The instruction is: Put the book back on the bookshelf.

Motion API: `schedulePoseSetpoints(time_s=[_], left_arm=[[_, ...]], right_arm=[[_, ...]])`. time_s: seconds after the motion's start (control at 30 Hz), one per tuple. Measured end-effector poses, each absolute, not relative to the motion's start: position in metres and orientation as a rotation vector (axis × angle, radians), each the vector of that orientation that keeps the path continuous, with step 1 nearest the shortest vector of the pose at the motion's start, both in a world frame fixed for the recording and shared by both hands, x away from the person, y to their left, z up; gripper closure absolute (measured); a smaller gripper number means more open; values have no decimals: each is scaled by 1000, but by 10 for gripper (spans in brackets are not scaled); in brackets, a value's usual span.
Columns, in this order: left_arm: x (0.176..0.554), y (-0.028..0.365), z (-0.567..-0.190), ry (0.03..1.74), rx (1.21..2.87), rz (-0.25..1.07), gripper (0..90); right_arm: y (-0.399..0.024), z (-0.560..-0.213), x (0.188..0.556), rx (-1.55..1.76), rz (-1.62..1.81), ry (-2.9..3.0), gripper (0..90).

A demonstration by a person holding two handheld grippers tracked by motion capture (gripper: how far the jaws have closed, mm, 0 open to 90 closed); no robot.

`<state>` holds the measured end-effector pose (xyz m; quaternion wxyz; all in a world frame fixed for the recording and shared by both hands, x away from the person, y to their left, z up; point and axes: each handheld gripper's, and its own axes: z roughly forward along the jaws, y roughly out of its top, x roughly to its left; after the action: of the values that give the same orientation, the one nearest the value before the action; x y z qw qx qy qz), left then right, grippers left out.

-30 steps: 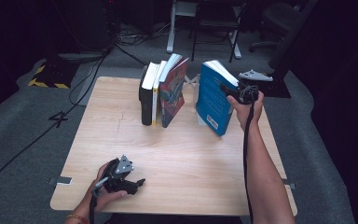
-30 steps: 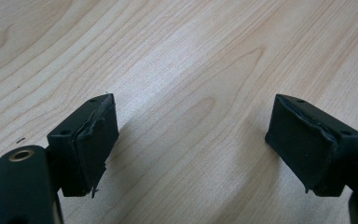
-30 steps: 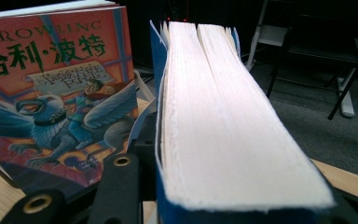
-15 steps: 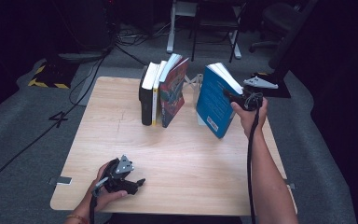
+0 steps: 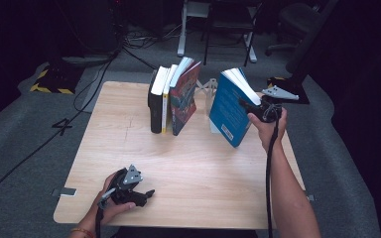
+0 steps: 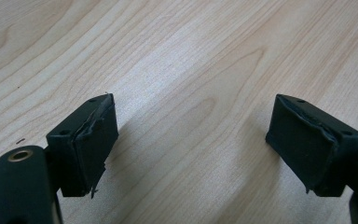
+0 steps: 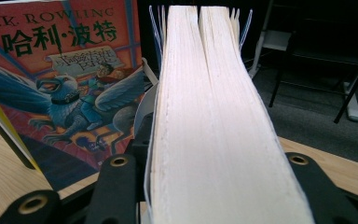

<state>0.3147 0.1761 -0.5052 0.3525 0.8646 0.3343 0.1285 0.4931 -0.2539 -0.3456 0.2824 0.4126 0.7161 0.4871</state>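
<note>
the right tool [image 5: 248, 105] was clamped on the thick blue paperback book [image 5: 229, 110], tilted, spine down. the row of upright books [image 5: 172, 96] stood to its left on the pale wooden counter [image 5: 203, 173]. the left tool [image 5: 146, 194], jaws spread and empty, rested far off.

Four books are on the table [image 5: 129, 148]: three stand together in a row, a black one [image 5: 155, 101], a yellow one [image 5: 165, 104] and a red one [image 5: 184, 96], and a fourth, blue book [image 5: 229, 109] tilts apart to their right. Two claws are in the room, a left claw [image 5: 146, 194] low near the table's front edge and a right claw [image 5: 248, 105] at the blue book. There is one table, and two chairs stand on the floor behind it, a folding chair [image 5: 228, 25] and an office chair [image 5: 297, 20].
</note>
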Motion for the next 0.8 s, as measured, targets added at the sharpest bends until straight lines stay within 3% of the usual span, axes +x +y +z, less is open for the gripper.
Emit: schedulePoseSetpoints(time_s=[0.5, 0.8], left_arm=[[315, 176, -505, 866, 2238, 334, 161], [315, 176, -505, 865, 2239, 334, 160]], right_arm=[[-268, -350, 470, 1051, 1289, 1918, 496], [-270, -394, 461, 1055, 1273, 1984, 459]])
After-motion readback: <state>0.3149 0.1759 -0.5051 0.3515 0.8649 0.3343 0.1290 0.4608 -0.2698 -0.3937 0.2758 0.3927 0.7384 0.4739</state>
